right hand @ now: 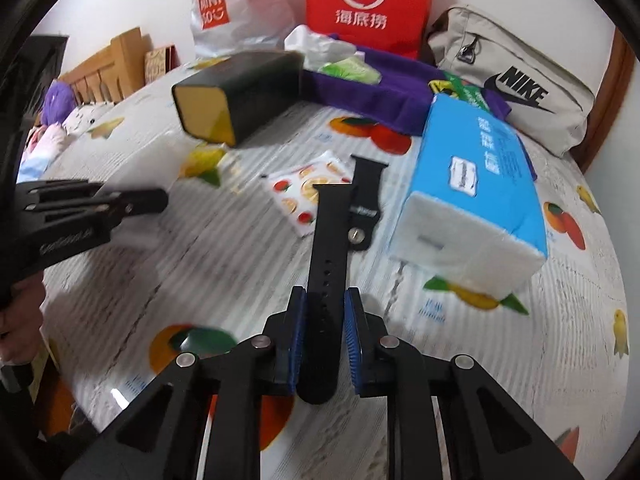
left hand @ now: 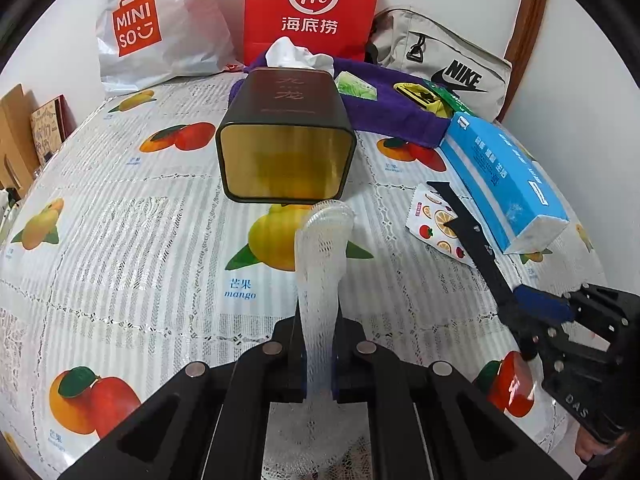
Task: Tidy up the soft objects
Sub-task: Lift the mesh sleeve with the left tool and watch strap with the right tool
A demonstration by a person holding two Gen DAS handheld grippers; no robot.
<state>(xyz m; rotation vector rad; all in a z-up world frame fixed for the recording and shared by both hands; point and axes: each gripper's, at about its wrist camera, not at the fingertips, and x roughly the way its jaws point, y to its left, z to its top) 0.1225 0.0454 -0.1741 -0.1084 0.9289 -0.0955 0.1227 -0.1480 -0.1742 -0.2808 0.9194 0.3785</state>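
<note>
My left gripper [left hand: 318,324] is shut on a white mesh strip [left hand: 324,240], which stands up from the jaws toward the mouth of a dark tin [left hand: 286,132] lying on its side, gold inside showing. My right gripper [right hand: 326,292] is shut on a black watch strap [right hand: 328,240], its blue pads [right hand: 298,332] pressing both edges. In the left wrist view the right gripper [left hand: 532,308] holds that black watch strap [left hand: 468,232] slanting above the table. A second strap piece [right hand: 362,208] with a metal stud lies flat beyond it. The left gripper [right hand: 160,200] shows at the left edge.
A fruit-printed packet [right hand: 304,192] lies under the strap's tip. A blue tissue pack [right hand: 472,184] sits to the right. Behind are a purple towel [left hand: 396,108], a red paper bag [left hand: 312,8], a white Miniso bag [left hand: 152,28] and a grey Nike bag [left hand: 448,64]. A fruit-patterned cloth [left hand: 120,220] covers the table.
</note>
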